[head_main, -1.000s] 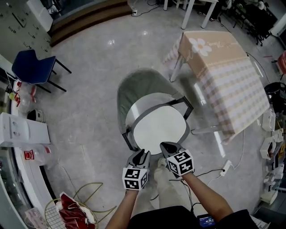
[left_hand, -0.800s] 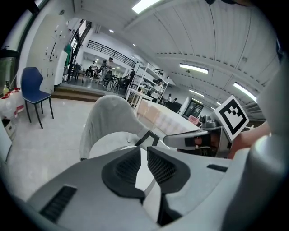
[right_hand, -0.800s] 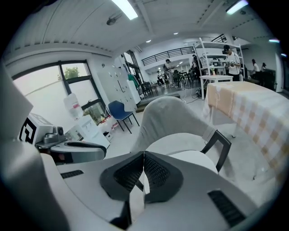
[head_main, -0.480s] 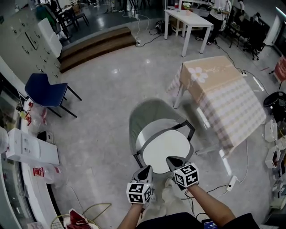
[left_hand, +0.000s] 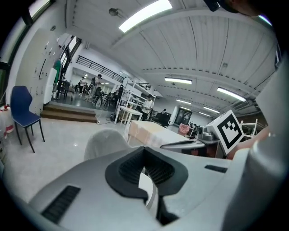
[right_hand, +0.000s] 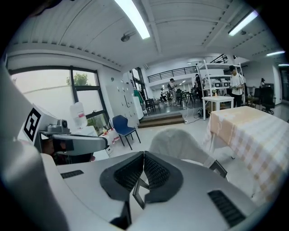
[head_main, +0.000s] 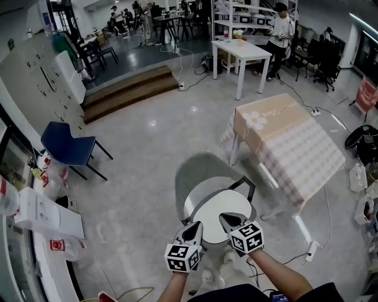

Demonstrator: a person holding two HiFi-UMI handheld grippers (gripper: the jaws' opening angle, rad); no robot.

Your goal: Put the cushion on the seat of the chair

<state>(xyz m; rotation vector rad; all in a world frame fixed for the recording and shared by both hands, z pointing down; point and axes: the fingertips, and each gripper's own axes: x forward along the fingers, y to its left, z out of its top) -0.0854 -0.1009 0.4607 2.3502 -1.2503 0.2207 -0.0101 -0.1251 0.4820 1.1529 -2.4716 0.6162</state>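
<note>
light: bright ceiling tubes [right_hand: 134, 19] | floor [head_main: 152, 124] glare | edges: fisheye-warped

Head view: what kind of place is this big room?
Probably a lab or workshop hall, not a home: grey lockers line one wall, equipment shelves stand at the back, and a white work table sits on the open floor.

Table [head_main: 295, 141] tight R of chair [head_main: 198, 171]; L floor [head_main: 136, 194] open.

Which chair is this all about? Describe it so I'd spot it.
Start at the table with the checked cloth. The chair stands beside it. It is grey-green with a curved back and a round white cushion on its seat, unlike the bare blue chair.
</note>
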